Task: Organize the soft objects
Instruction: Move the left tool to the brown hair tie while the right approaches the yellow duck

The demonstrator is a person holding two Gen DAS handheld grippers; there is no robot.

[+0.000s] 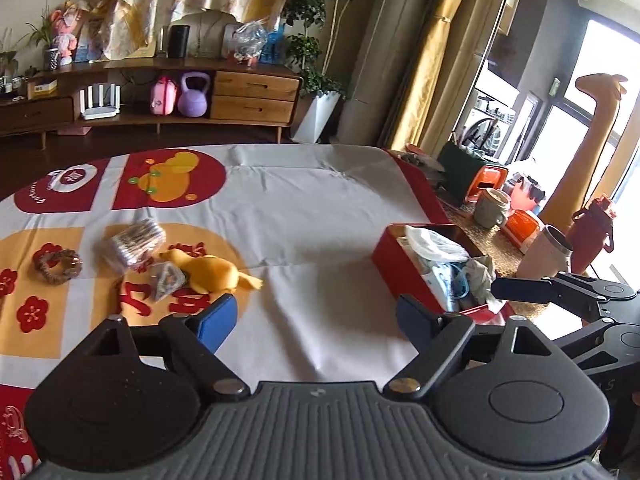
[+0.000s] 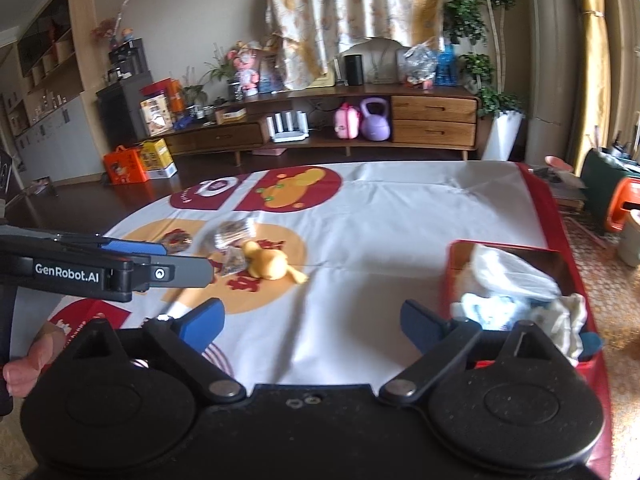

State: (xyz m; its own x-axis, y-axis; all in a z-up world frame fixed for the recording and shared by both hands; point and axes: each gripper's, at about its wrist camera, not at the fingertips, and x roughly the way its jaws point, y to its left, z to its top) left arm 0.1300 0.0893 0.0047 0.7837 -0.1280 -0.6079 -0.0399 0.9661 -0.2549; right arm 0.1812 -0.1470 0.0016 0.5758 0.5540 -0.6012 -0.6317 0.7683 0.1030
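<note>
A yellow plush toy (image 1: pixel 214 274) lies on the printed tablecloth (image 1: pixel 312 216), left of middle; it also shows in the right wrist view (image 2: pixel 269 265). Beside it lie a small clear bag (image 1: pixel 166 280), a larger wrapped bundle (image 1: pixel 132 246) and a brown ring-shaped scrunchie (image 1: pixel 58 266). A red box (image 1: pixel 394 264) at the right holds white bags and cloths (image 2: pixel 516 280). My left gripper (image 1: pixel 316 320) is open and empty above the cloth. My right gripper (image 2: pixel 312 322) is open and empty, just left of the red box (image 2: pixel 460 258).
The table's right edge has a red border (image 2: pixel 540 192). Beyond it stand mugs (image 1: pixel 490 208), a tumbler (image 1: pixel 546 252) and a red bottle (image 1: pixel 592 230). A wooden sideboard (image 2: pixel 360 120) runs along the far wall. The left gripper's body (image 2: pixel 100 268) reaches into the right wrist view.
</note>
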